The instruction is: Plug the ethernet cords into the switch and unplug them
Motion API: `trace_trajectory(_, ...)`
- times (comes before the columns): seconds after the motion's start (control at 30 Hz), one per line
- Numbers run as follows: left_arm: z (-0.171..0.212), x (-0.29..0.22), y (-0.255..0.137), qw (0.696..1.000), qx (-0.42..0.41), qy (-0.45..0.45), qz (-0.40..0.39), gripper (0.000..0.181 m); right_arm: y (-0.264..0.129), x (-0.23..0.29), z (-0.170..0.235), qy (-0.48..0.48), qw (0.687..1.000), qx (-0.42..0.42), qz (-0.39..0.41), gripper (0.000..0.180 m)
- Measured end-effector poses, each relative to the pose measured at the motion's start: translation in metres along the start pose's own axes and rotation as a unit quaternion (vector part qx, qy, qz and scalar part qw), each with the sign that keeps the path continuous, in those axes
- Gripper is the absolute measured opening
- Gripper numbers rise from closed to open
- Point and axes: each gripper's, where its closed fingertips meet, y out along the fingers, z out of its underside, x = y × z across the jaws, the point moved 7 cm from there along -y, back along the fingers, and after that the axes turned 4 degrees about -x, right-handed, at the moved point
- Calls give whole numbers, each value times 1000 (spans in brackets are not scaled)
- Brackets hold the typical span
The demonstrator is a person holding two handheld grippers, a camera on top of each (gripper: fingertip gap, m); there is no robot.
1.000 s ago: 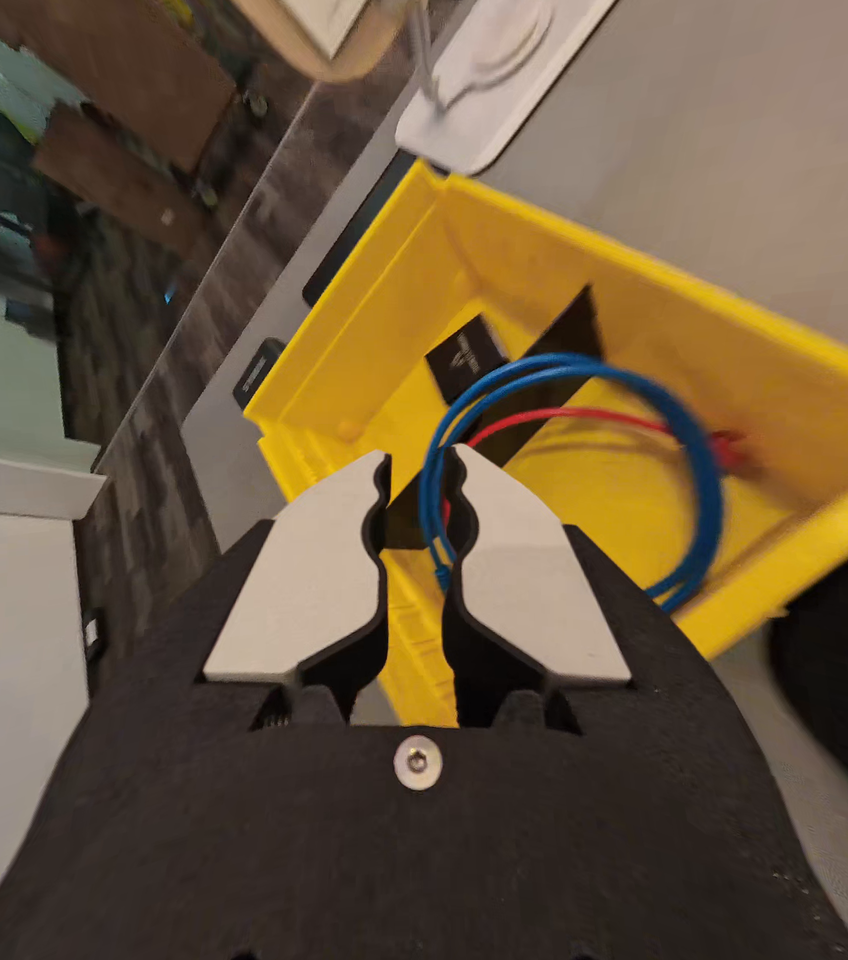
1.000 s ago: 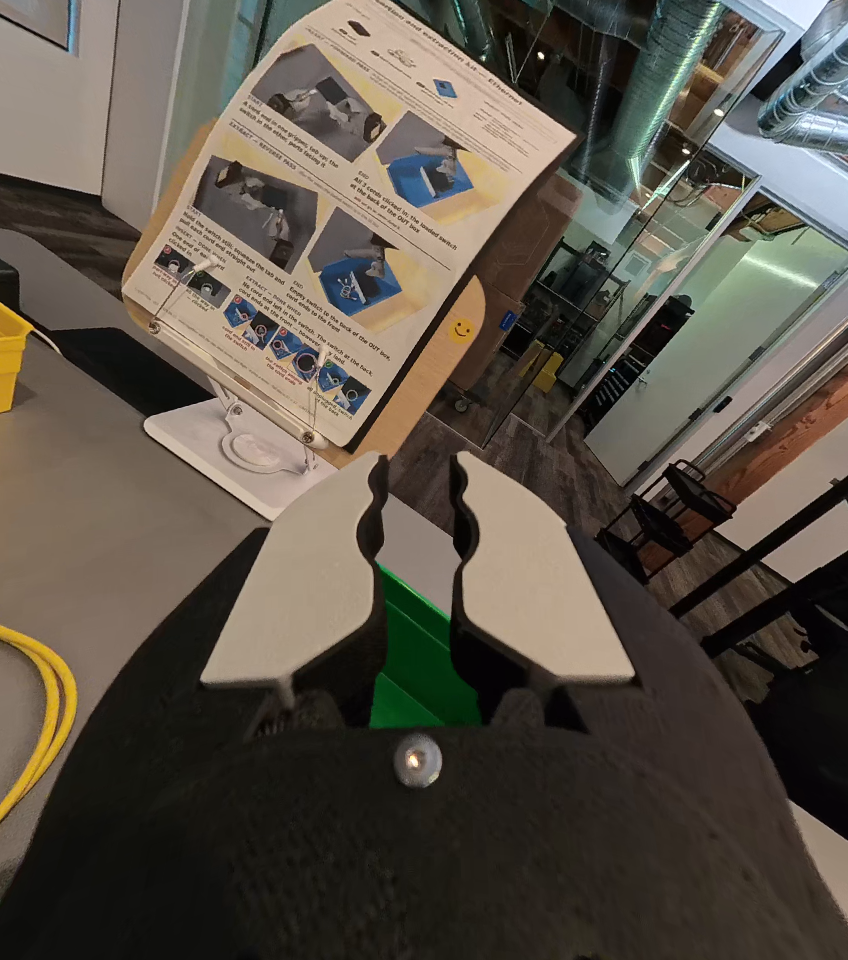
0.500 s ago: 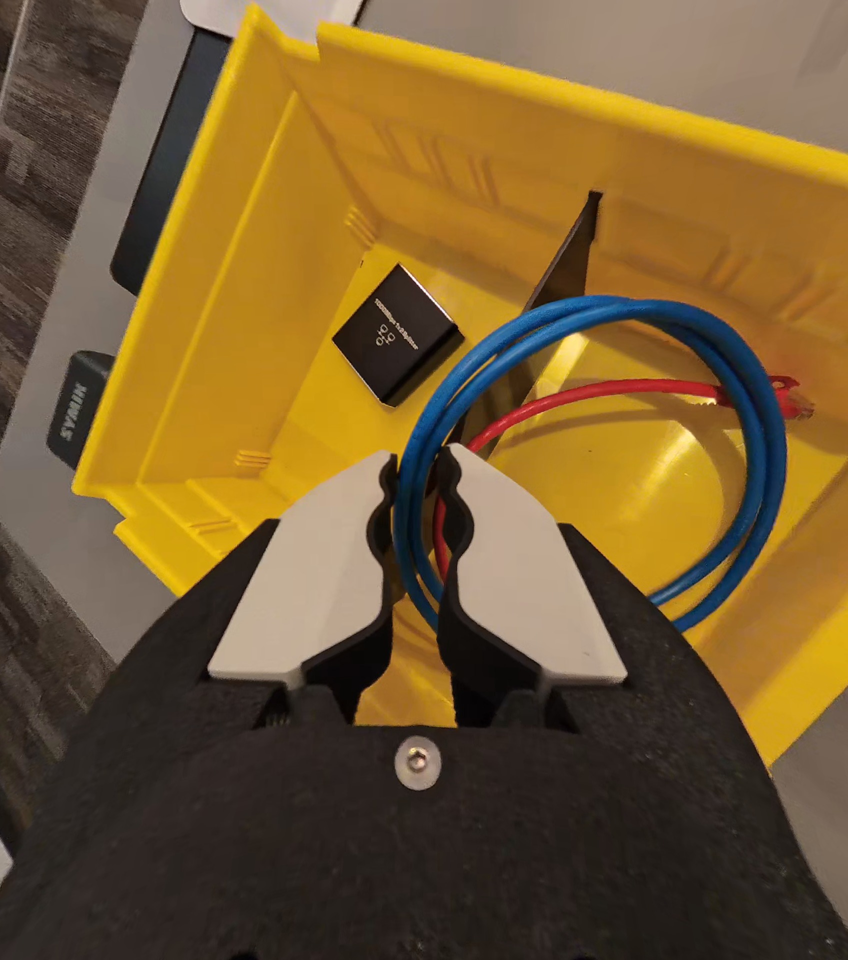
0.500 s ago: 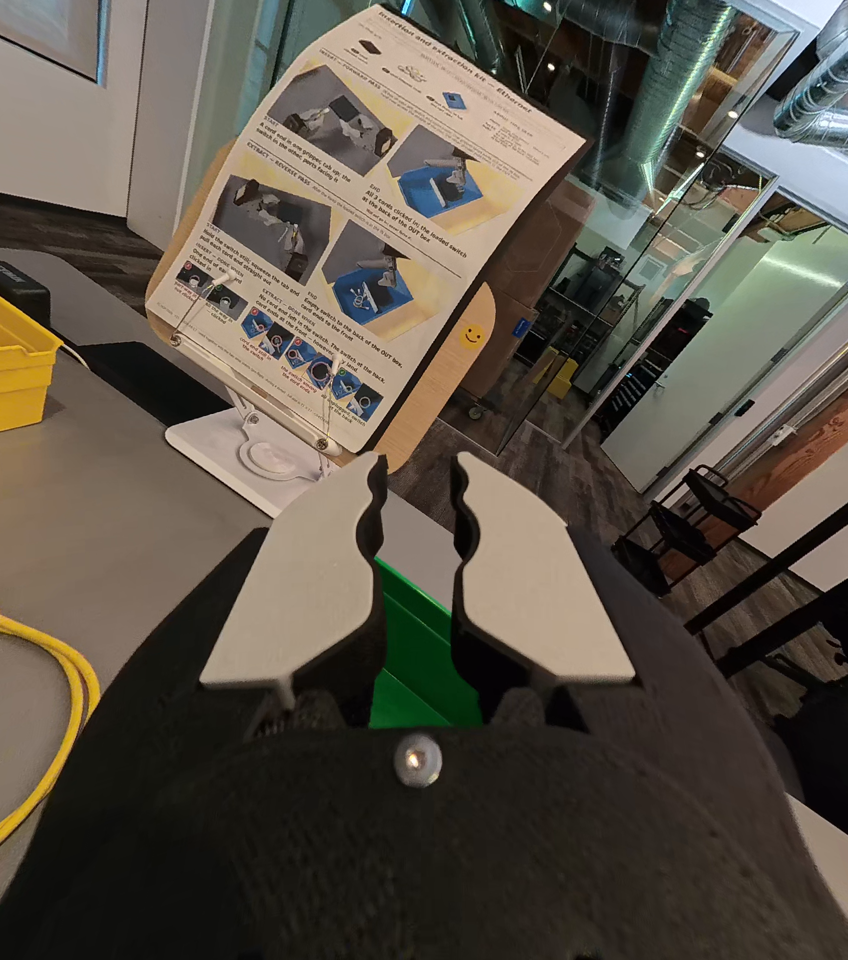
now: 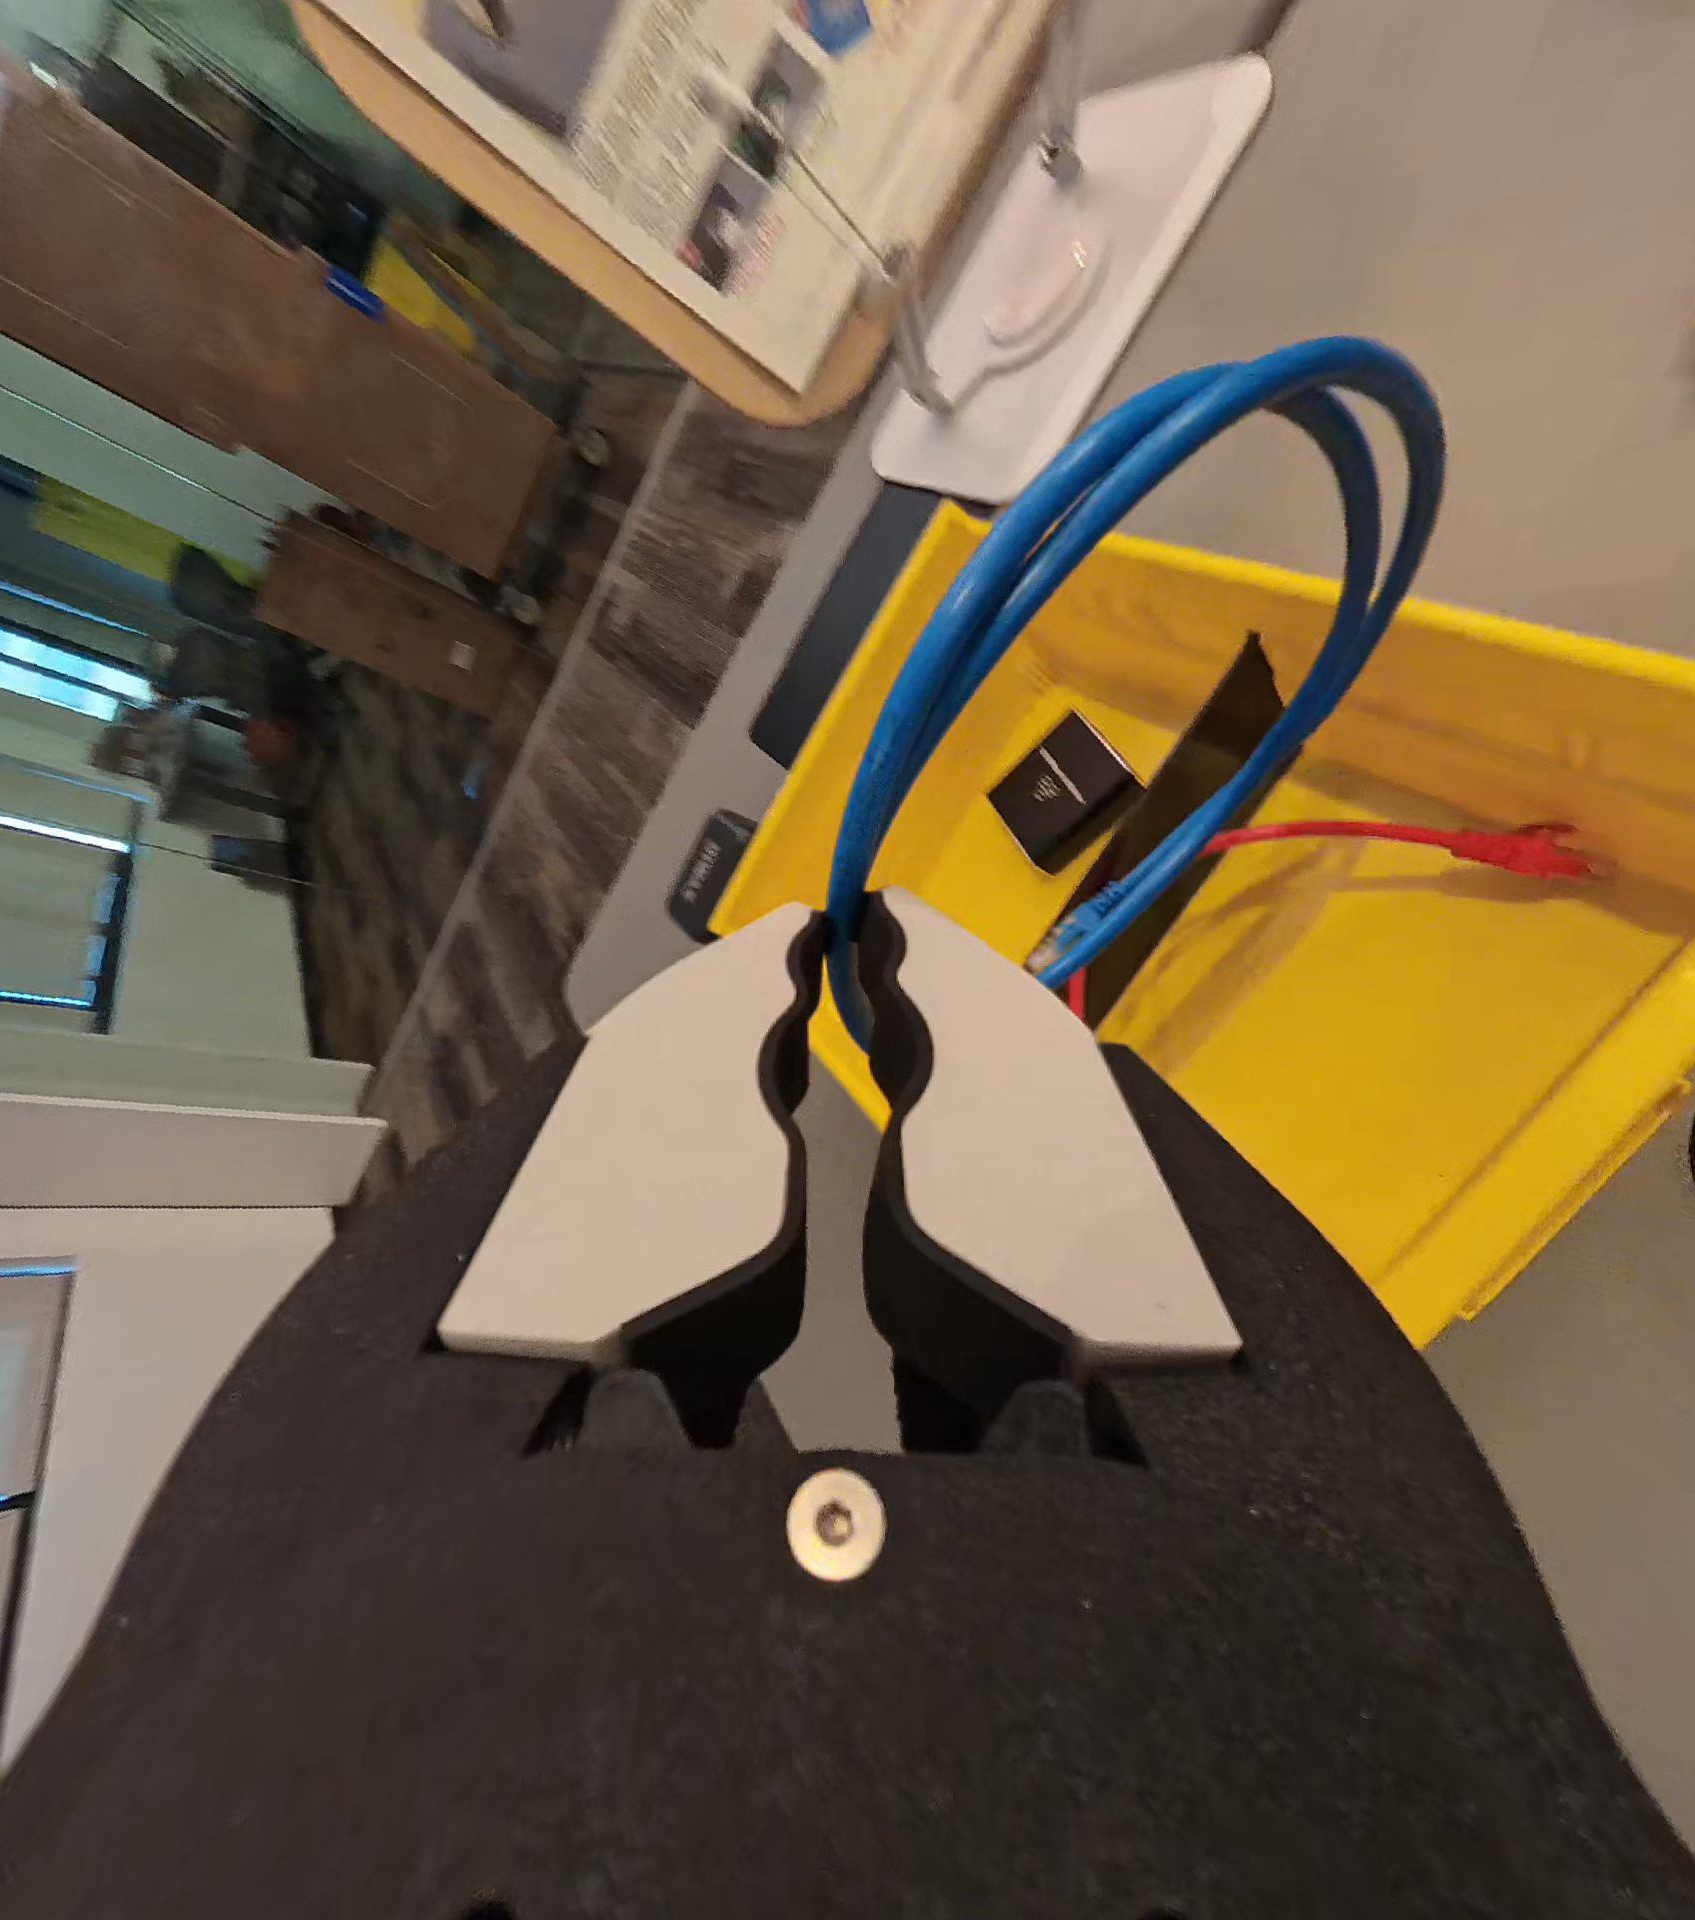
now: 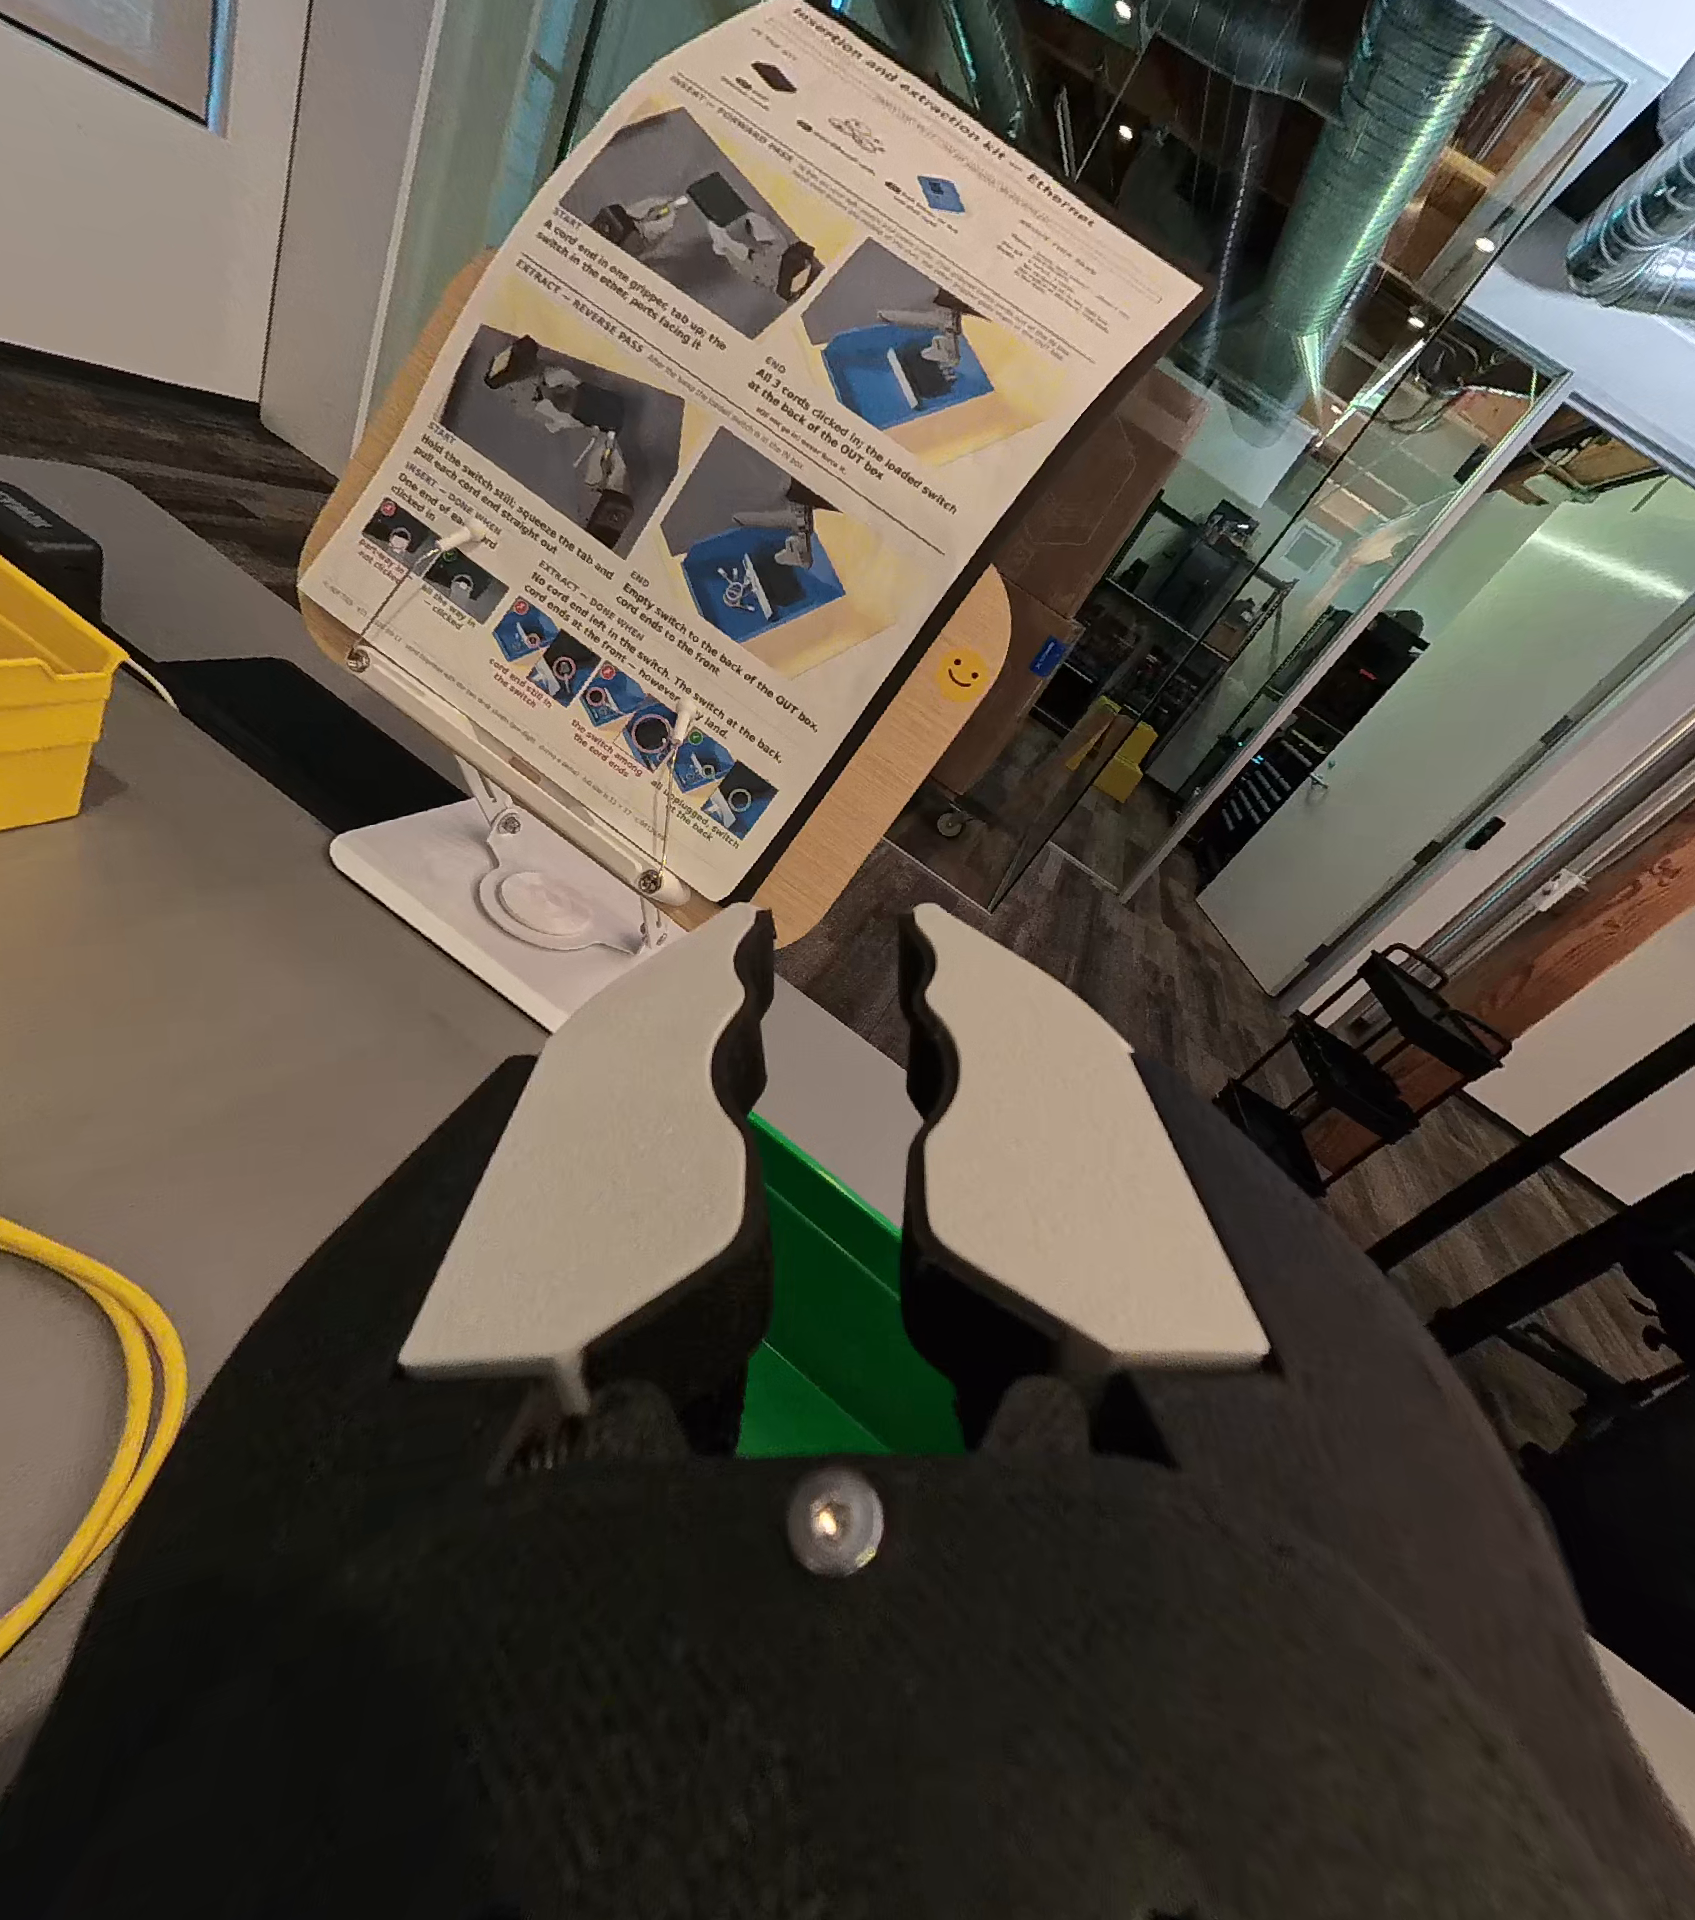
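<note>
The blue ethernet cord [image 5: 1113, 499], looped double, is pinched near the tips of the left gripper [image 5: 848, 925], whose jaws are clenched on it. Its loop arcs up toward one o'clock, above the yellow bin [image 5: 1508, 665]; its blue plug [image 5: 1082, 925] hangs at three o'clock of the fingertips, over the bin.

In the bin the small black switch [image 5: 1061, 784] lies at two o'clock of the gripper, beside a black divider [image 5: 1207, 790]. The red ethernet cord [image 5: 1342, 831] lies on the far side of that divider, its plug pointing to three o'clock.

The right gripper [image 6: 835, 940] is released, jaws apart with nothing between them. A yellow ethernet cord [image 6: 126, 1382] lies on the grey table [image 6: 147, 1018] at its nine o'clock, a green bin [image 6: 822, 1299] shows behind its fingers, and an instruction sheet [image 6: 718, 447] on a white stand [image 6: 469, 883] rises at twelve o'clock.
</note>
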Motion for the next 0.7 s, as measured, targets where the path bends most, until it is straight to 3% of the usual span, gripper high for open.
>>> trace_trajectory(0.2,-51,12,-51,997,-39,13,-63,6,-3,-1,-2,0,1000,-4,1,24)
trace_trajectory(0.4,-131,-41,-56,989,-103,91,47,6,-9,-6,-3,-1,1000,-8,7,24)
trace_trajectory(0.53,-163,-91,-18,975,-97,145,139,7,-15,-10,-4,9,1000,-16,11,24)
trace_trajectory(0.7,-177,-163,80,945,-45,193,259,6,-15,-12,-2,23,999,-25,7,24)
